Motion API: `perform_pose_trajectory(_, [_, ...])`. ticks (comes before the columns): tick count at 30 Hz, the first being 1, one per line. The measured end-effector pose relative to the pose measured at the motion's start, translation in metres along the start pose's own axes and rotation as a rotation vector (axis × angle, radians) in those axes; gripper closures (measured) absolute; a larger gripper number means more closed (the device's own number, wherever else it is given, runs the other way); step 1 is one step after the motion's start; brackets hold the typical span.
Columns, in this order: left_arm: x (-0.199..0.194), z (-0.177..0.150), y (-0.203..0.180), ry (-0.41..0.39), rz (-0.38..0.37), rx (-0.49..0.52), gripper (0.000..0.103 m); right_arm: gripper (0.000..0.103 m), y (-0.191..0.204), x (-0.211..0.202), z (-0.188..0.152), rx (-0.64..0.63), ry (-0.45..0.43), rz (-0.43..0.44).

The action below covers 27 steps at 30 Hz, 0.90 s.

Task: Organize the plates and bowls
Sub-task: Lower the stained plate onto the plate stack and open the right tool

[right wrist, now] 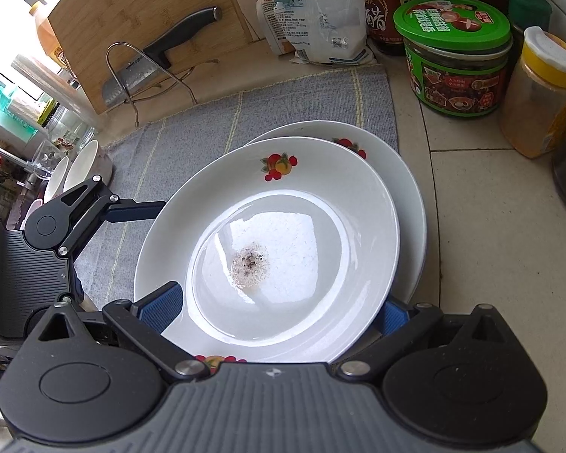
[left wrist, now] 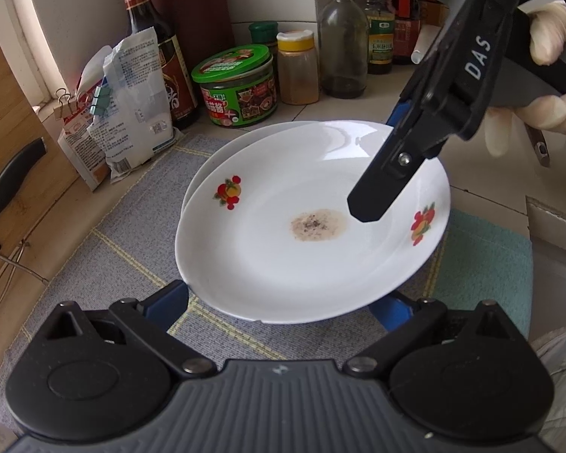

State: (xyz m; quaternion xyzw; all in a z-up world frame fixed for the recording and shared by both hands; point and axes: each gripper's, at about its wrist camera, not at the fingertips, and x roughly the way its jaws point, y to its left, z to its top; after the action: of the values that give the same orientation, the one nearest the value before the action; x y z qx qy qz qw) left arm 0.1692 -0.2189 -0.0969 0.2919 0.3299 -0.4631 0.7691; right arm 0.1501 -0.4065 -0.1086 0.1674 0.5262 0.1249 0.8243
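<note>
Two white plates with fruit decals lie stacked on a grey mat (left wrist: 132, 241). The top plate (left wrist: 283, 249) (right wrist: 320, 188) has a brown peppery stain in its middle and sits shifted off the lower plate (left wrist: 222, 151) (right wrist: 407, 173). My left gripper (left wrist: 281, 305) is open, and its blue fingers (left wrist: 169, 302) reach under the top plate's near rim. My right gripper (right wrist: 277, 311) is open too and straddles the opposite rim. In the left wrist view, one of its fingers (left wrist: 381, 177) hangs over the plate and the other stays below the rim.
A green-lidded jar (left wrist: 237, 87), a yellow-capped spice jar (left wrist: 297, 68), bottles (left wrist: 343, 37) and clipped bags (left wrist: 128, 105) line the back wall. A knife (right wrist: 177, 34) rests in a bamboo rack. White bowls (right wrist: 75, 173) stand by the sink. A teal cloth (left wrist: 483, 260) lies beside the mat.
</note>
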Motion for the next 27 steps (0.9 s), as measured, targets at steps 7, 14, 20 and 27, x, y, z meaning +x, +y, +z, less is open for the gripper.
perform_pose_trajectory(7, [0.001,0.005,-0.004,-0.017,-0.008,0.030,0.003,0.000,0.001,-0.004,0.001,0.011,-0.008,-0.027])
perform_pose_trajectory(14, [0.000,0.005,-0.005,-0.021,-0.015,0.024,0.003,0.000,0.004,-0.005,-0.001,0.006,-0.006,-0.051])
perform_pose_trajectory(20, [-0.002,0.004,-0.003,-0.025,-0.015,0.018,0.003,0.000,0.010,-0.004,-0.001,-0.005,0.008,-0.083])
perform_pose_trajectory(27, [-0.005,0.004,-0.003,-0.033,-0.005,0.016,0.003,0.000,0.013,-0.005,-0.002,-0.011,0.013,-0.105])
